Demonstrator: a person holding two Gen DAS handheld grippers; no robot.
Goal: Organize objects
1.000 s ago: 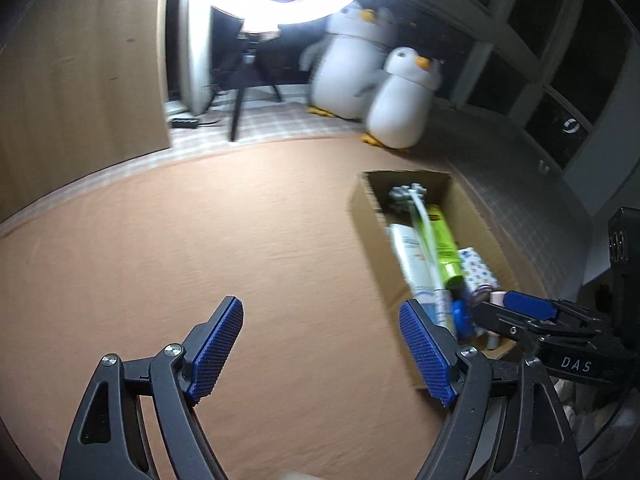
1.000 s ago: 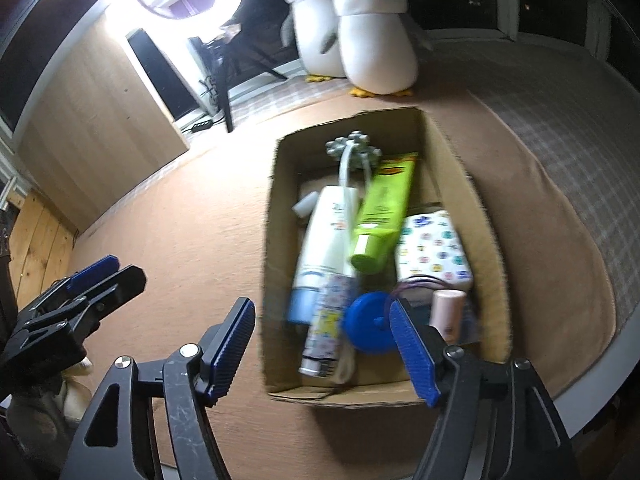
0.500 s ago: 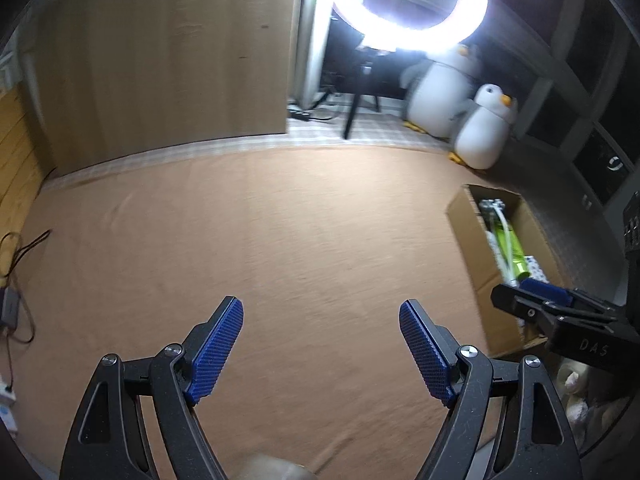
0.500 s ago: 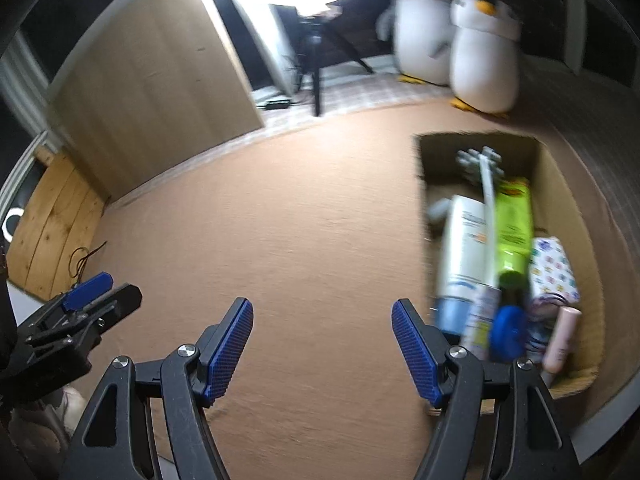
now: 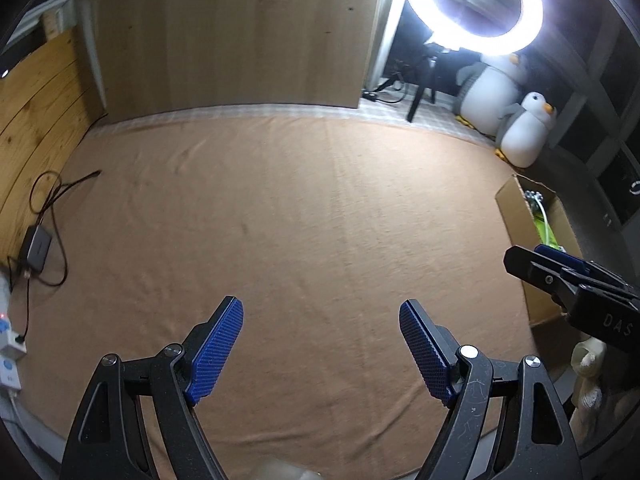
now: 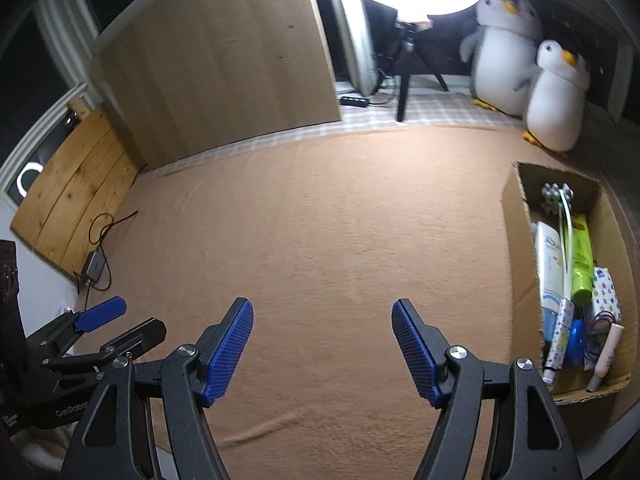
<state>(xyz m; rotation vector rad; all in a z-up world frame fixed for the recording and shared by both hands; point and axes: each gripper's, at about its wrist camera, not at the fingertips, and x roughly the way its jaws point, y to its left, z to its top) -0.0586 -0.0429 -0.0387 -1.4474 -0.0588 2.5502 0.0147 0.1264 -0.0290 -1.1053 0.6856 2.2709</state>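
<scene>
Two handheld grippers hang over a wide tan blanket (image 6: 320, 220) with nothing between their blue pads. The left gripper (image 5: 320, 344) has its jaws spread wide and empty above bare cloth; the right gripper (image 6: 322, 346) is likewise spread, a little narrower, and grips nothing. Each shows at the edge of the other's view.

The cardboard box (image 6: 518, 240) sits at the blanket's right edge, well apart from both sets of jaws. Inside it (packed lengthwise, side by side) lie a white tube (image 6: 547, 264), a lime-green tube (image 6: 582, 264), a thin white-handled massager with a grey knobbed head (image 6: 557, 196), a patterned packet (image 6: 606, 290), a blue round-capped item (image 6: 576, 344) and a pale pink tube (image 6: 608, 350). From the left wrist view only the box's near wall and a sliver of its contents show.

Behind the blanket stand two plush penguins (image 6: 556, 100), a glaring ring light (image 5: 476, 4) on a tripod and a wooden panel (image 5: 232, 32). A black adapter with looped cable (image 5: 38, 244) lies at the left edge.
</scene>
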